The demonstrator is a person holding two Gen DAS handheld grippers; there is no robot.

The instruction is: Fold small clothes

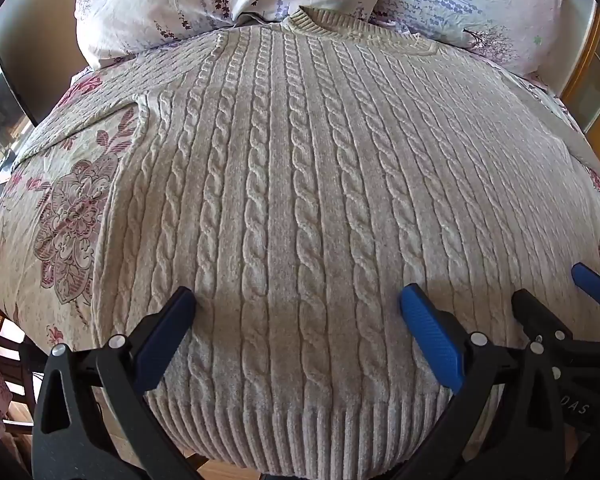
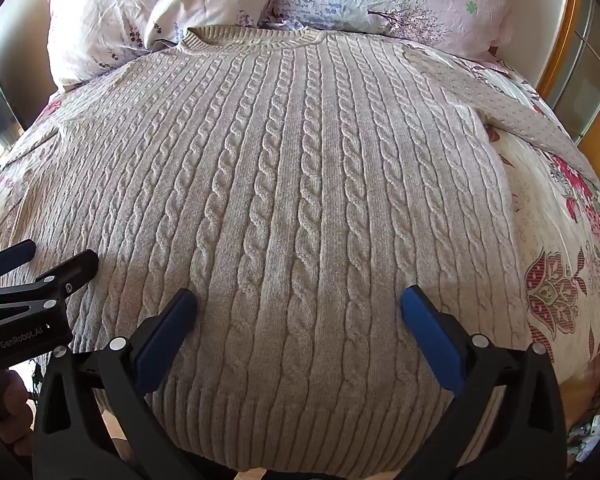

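From the left wrist, a cream cable-knit sweater (image 1: 300, 184) is seen spread flat on a floral bedspread (image 1: 72, 216), collar toward two pillows (image 1: 172, 4) and ribbed hem (image 1: 300, 428) nearest the camera. The left gripper (image 1: 298, 308) is held above the lower body of the knit with its jaws spread wide and nothing between them. The right gripper (image 1: 548, 284) is seen just beside it at the right edge, likewise released. One sleeve (image 1: 80, 120) is laid out sideways over the bedspread.

From the right wrist, the same sweater (image 2: 300, 184) fills the view, and the right gripper (image 2: 298, 308) is poised over the hem region, jaws wide apart and empty. The left gripper (image 2: 48, 256) appears at the left edge. The other sleeve (image 2: 528, 120) is stretched toward a wooden bed frame (image 2: 560, 60).

No fold appears to have been begun. A clean first fold would probably be helped if both layers of the thick knit were pinched at matching points, so that the fabric is carried over evenly rather than dragged. The chunky cables may slip from a shallow pinch. The pillows touching the collar could be caught by a fold made toward them, and the soft bedspread may be gathered up with the garment.
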